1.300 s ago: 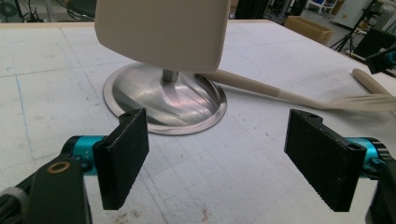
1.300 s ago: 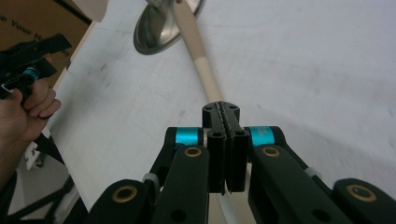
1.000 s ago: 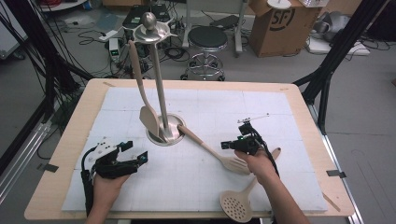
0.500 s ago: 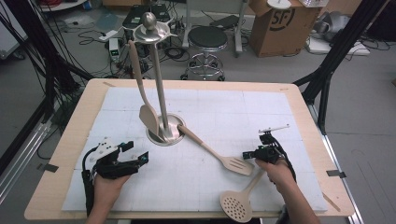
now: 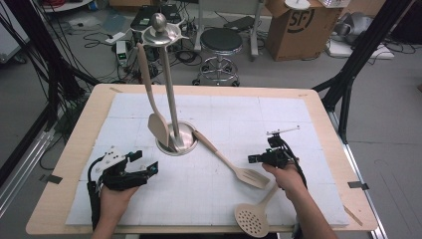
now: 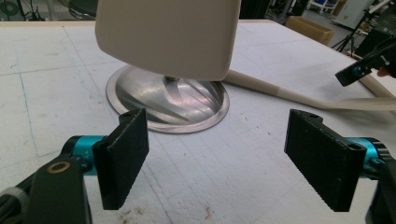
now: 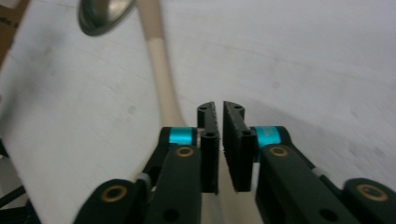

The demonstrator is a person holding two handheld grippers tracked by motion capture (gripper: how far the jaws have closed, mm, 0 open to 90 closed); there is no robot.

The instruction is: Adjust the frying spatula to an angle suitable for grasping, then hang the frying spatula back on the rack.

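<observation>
Nearest to me, at the front edge of the surface, a round skimmer lies flat on the white mat, its handle running up toward my right hand. My right gripper sits just above that hand, right beside the flat head of the slotted turner; its jaws have just been opening and now stand a narrow slit apart, and in the right gripper view nothing is between them, while the turner's pale handle passes just to the left of the jaws and under them. On the other side, my left hand rests on the mat with the left gripper aimed at the stand; its jaws are wide apart and hold nothing, as the left gripper view shows with bare mat between the two black pads. Farther in, the slotted turner lies slantwise on the mat, its handle end at the rim of the steel stand's round base. From the top of that stand a wooden spatula hangs, its blade low over the base, and it looms large in the left gripper view. Beyond the surface, a stool and a cardboard box stand on the floor.
</observation>
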